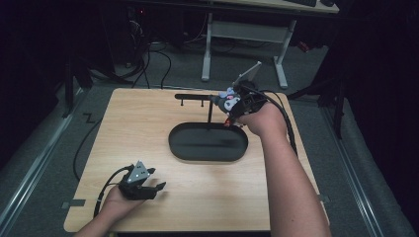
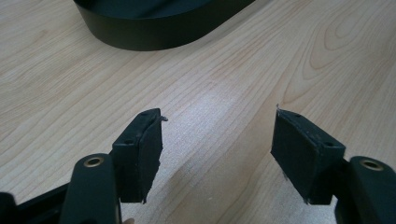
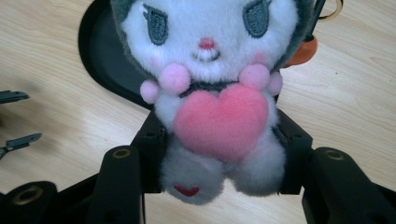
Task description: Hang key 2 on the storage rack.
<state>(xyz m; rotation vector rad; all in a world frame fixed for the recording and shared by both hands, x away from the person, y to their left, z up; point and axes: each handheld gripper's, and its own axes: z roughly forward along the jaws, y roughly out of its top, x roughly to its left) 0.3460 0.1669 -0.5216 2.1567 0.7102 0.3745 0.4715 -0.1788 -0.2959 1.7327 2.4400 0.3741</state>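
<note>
A white plush toy (image 3: pixel 212 93) with grey ears and a pink heart on its chest sits between the jaws of my right gripper (image 3: pixel 222 140), whose pads press on its lower body. In the high view this right gripper (image 1: pixel 233 104) holds the plush toy (image 1: pixel 229 100) in the air at the right end of a black hanging rack (image 1: pixel 197 96), above the far edge of the black oval tray (image 1: pixel 207 159). A metal ring (image 3: pixel 334 9) and an orange piece (image 3: pixel 303 51) hang behind the toy. My left gripper (image 1: pixel 156 178) rests open and empty at the near left of the table.
The rack's thin post (image 1: pixel 209 114) rises from the tray, and two small hooks hang under its bar. The tray's wall (image 2: pixel 140 39) lies ahead of my left gripper (image 2: pixel 217 135), with bare wood between. A desk frame (image 1: pixel 244 34) stands beyond the table.
</note>
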